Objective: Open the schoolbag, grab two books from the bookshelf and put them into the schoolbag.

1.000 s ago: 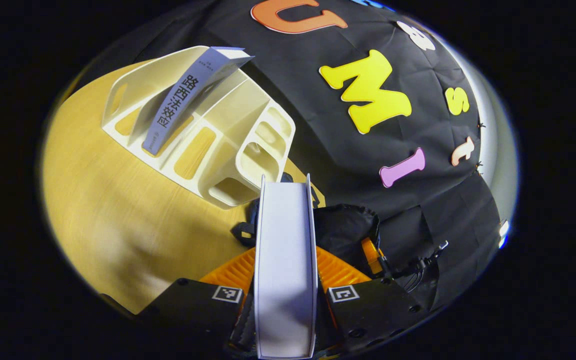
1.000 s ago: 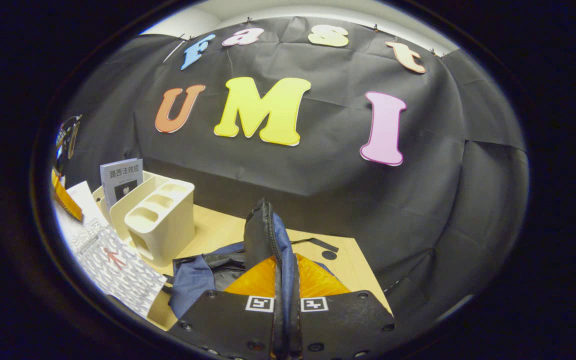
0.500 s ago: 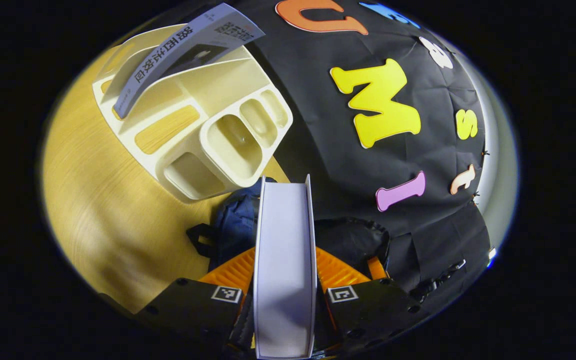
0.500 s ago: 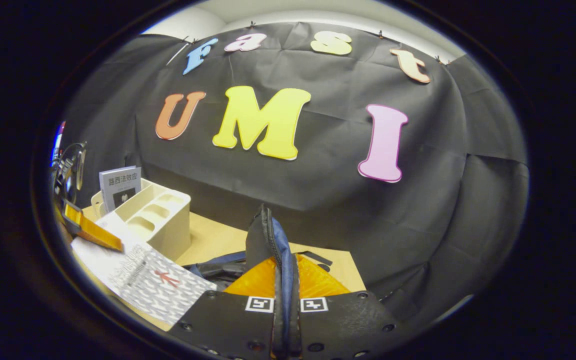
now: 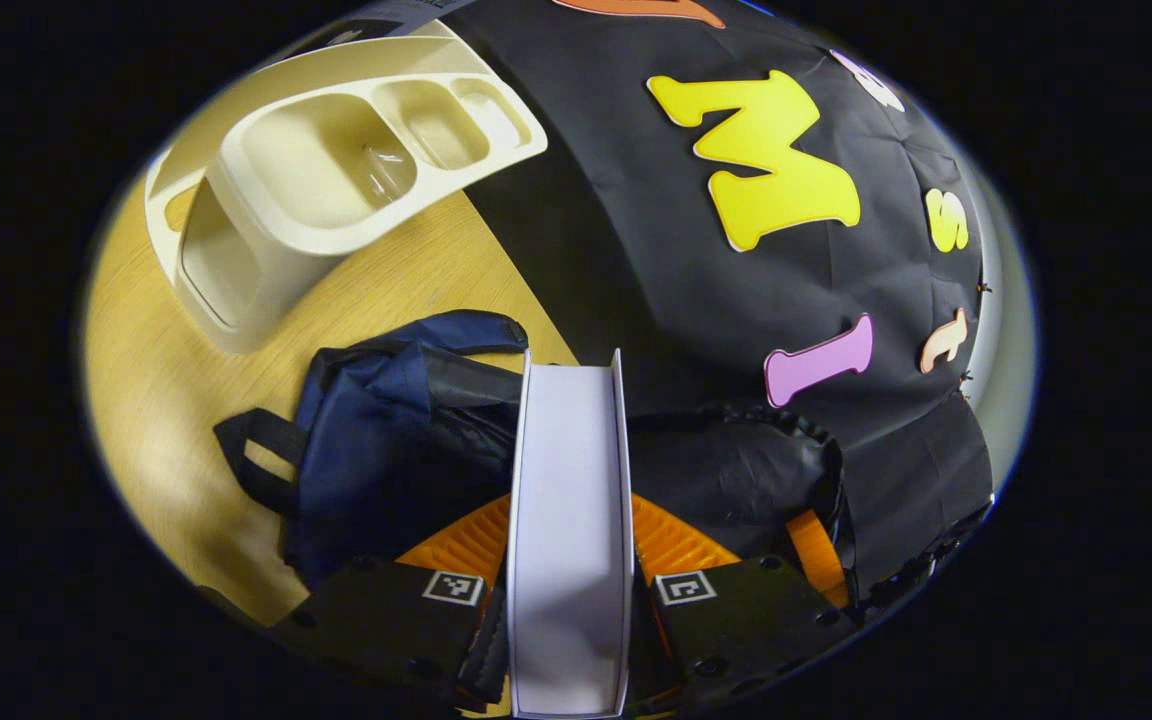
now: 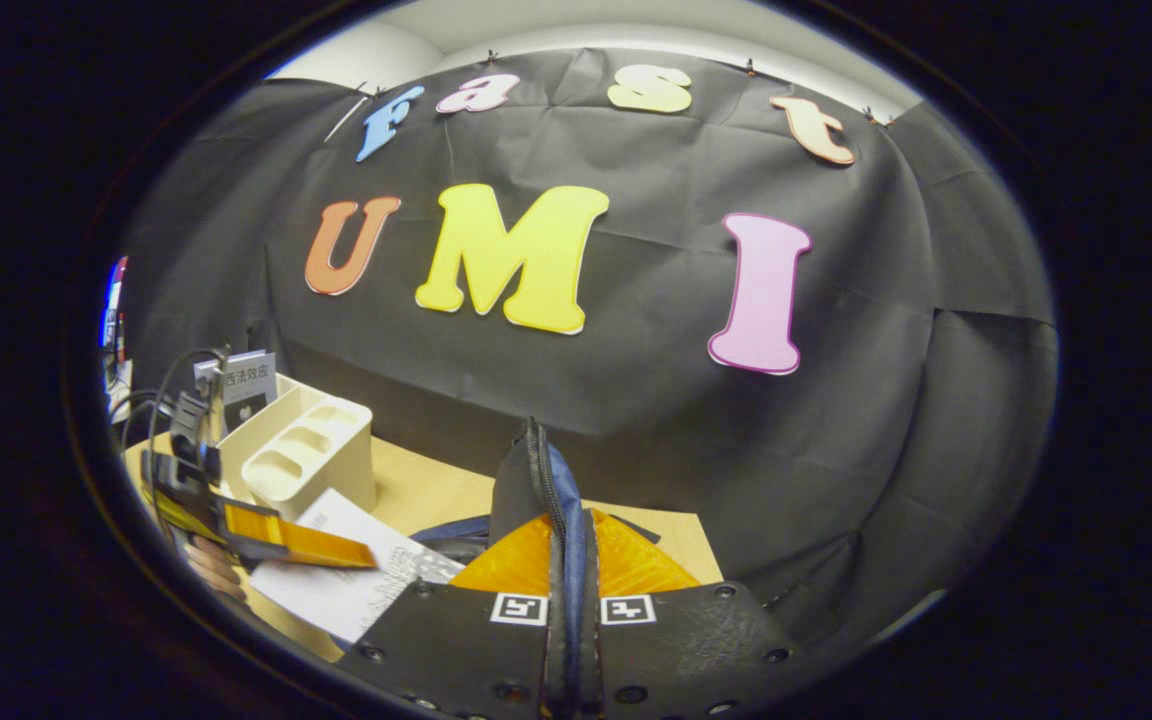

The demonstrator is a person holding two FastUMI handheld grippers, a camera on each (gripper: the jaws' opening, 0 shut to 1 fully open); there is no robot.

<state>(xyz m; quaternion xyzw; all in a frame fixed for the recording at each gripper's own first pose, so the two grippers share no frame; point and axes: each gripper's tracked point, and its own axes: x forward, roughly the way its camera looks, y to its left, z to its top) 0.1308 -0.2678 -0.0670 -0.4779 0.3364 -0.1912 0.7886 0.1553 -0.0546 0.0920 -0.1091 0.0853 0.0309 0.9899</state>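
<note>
Tongs on the left hand (image 5: 568, 520) are closed on a white book (image 5: 568, 500); the book stands on its edge between the two fingers and pokes out in front of them; both fingers press on its covers. In the left gripper view, the dark blue cloth schoolbag (image 5: 386, 440) lies on the pale wooden surface (image 5: 166, 400), right under and in front of the book; its black inside shows on the far side of the book, so the bag is open; the cream plastic bookshelf with little cups (image 5: 336, 170) stands behind the bag, near it but apart.

In the right gripper view, the right tongs (image 6: 566, 560) are closed tight on the blue and black zipper edge of the schoolbag (image 6: 536, 480); the edge sticks straight up between the fingers. Off to the side, the left tongs (image 6: 276, 535) hold the white book (image 6: 356, 580) just above the open bag; behind them stands the cream bookshelf (image 6: 306, 465) with a grey book (image 6: 246, 385) upright in it.
</note>
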